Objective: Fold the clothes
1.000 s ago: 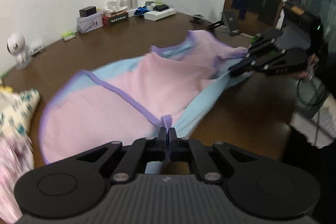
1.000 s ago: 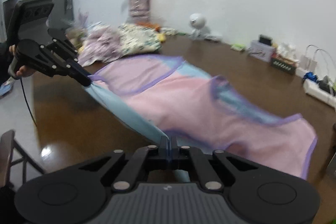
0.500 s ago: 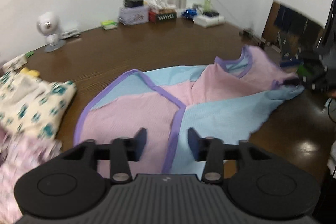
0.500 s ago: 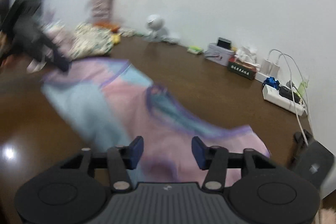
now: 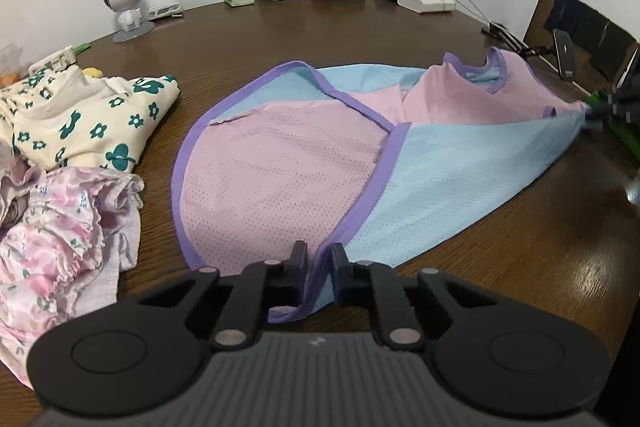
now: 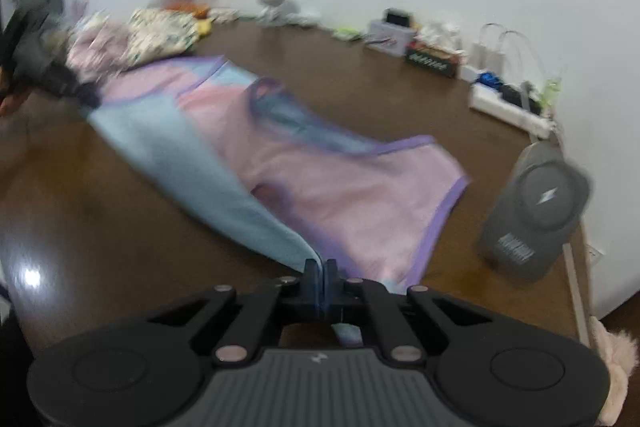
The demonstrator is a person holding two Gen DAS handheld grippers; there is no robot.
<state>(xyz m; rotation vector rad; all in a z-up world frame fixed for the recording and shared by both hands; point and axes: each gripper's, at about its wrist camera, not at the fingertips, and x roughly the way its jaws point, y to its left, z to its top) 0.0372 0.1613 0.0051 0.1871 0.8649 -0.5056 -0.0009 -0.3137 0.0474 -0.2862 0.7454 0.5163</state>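
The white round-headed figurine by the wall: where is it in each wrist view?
Left wrist: white figurine stands upper left, behind the floral clothes pile.
Right wrist: white figurine sits top centre, blurred, right of that pile.
Shared landmark: the pink and blue garment on the table.

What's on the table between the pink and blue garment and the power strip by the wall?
Nothing: bare brown table separates the garment from the power strip, clearest in the left wrist view.
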